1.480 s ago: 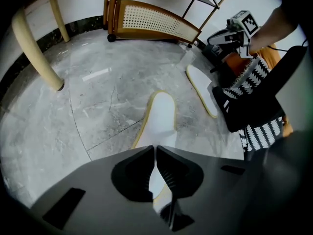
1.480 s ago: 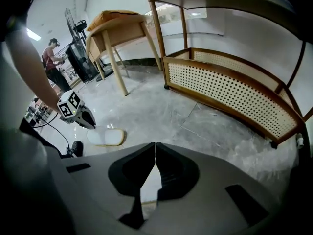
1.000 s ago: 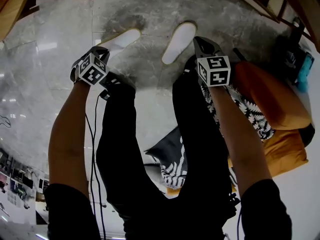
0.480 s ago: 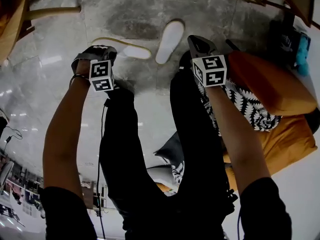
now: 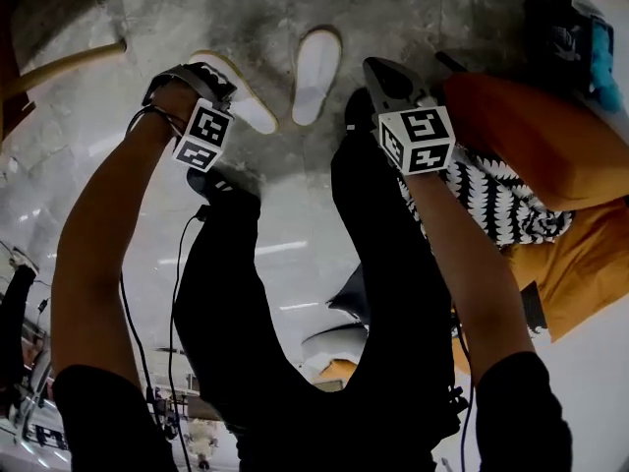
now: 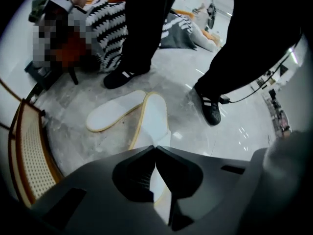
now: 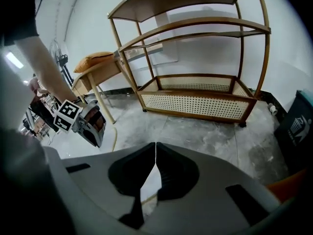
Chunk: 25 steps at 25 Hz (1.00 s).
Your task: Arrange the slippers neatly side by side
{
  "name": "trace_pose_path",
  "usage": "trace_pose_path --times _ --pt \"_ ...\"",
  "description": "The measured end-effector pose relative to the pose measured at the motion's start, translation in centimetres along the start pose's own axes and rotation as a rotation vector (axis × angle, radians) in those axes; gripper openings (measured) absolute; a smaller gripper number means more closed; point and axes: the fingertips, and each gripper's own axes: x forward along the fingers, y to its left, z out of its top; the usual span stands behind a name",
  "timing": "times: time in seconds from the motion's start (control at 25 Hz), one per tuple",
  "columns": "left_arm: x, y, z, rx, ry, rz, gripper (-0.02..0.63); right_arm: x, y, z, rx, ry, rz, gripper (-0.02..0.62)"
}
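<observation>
Two white slippers with tan rims are on the grey marble floor. The left slipper (image 5: pixel 241 101) (image 6: pixel 155 114) is tipped up, and my left gripper (image 5: pixel 208 75) (image 6: pixel 155 148) is shut on its near end. The right slipper (image 5: pixel 316 62) (image 6: pixel 115 111) lies flat just beside it, their toes close together. My right gripper (image 5: pixel 378 72) (image 7: pixel 155 144) hovers to the right of that slipper with its jaws shut on nothing. A strip of white slipper shows below its jaws in the right gripper view.
The person's black shoes (image 6: pixel 124 77) (image 6: pixel 211 109) stand near the slippers. Orange cushions and a patterned cloth (image 5: pixel 531 146) lie to the right. A rattan shelf rack (image 7: pixel 195 97) and a wooden table (image 7: pixel 98 67) stand beyond. A dark bin (image 5: pixel 575 37) is at far right.
My left gripper has rolled over with the left slipper, swinging it from pointing up-right to slanting down toward the right slipper. My right gripper has risen a little.
</observation>
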Motion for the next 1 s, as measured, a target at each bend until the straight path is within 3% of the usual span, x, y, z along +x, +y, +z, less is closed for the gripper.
trace_pose_path --times 0.24,0.36,0.64,1.0 --pt "3.7 2.0 1.3 0.330 0.025 -0.065 0.020 -0.5 -0.7 0.1 0.062 -0.107 -0.013 0.034" --pt "5.5 3.2 1.7 0.442 0.030 -0.087 0.020 -0.9 -1.1 0.9 0.084 -0.166 -0.021 0.034" --pt "8.7 5.7 3.2 0.567 0.042 -0.113 0.020 -1.5 -3.4 1.4 0.135 -0.247 -0.049 0.034" --pt "10.2 8.0 3.6 0.631 0.067 -0.119 0.020 -2.3 -5.2 0.4 0.186 -0.281 -0.095 0.034"
